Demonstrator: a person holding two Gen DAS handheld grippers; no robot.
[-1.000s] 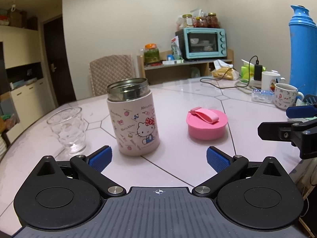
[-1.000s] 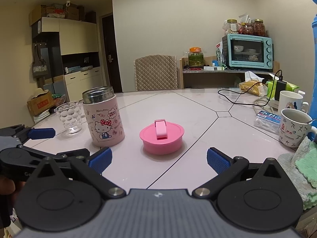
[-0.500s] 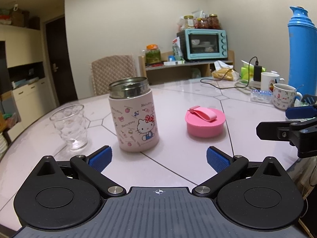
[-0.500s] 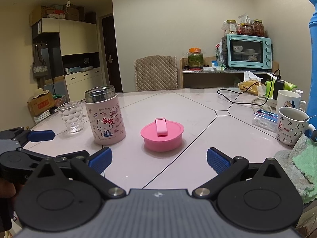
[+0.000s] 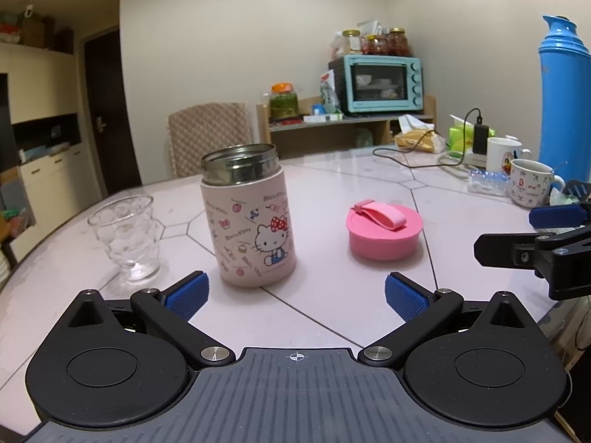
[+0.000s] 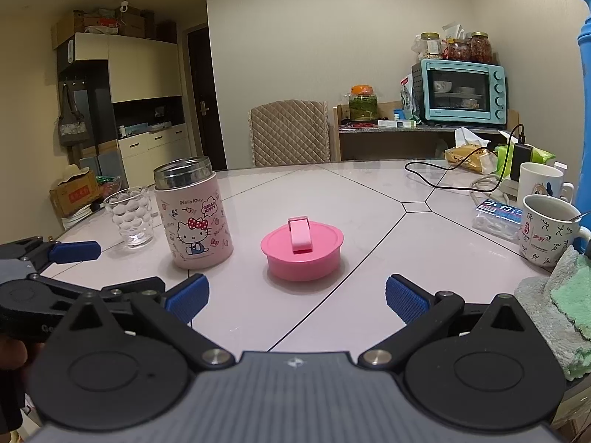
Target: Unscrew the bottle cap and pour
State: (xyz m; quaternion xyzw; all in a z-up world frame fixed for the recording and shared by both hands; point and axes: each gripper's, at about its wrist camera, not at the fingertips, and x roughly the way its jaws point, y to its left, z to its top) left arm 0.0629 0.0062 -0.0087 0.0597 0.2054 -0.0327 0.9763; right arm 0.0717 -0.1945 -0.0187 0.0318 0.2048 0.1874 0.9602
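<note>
A pink Hello Kitty flask (image 5: 251,217) (image 6: 194,214) stands upright on the table with its steel mouth uncovered. Its pink cap (image 5: 384,230) (image 6: 302,245) lies flat on the table to the right of it, strap on top. A clear glass (image 5: 127,236) (image 6: 130,216) stands left of the flask. My left gripper (image 5: 295,293) is open, a short way in front of the flask and holding nothing. My right gripper (image 6: 295,293) is open too, in front of the cap, with nothing between its blue pads (image 6: 404,295).
Two mugs (image 6: 546,232), a small plastic box (image 6: 496,217) and a tall blue thermos (image 5: 563,103) crowd the table's right side. A green cloth (image 6: 561,295) lies at the right edge. A cable (image 6: 443,181) runs across the back. A chair (image 6: 290,133) stands behind.
Both grippers have pulled back a little from the flask and cap, which look slightly smaller. Nothing on the table has moved; both grippers stay open.
</note>
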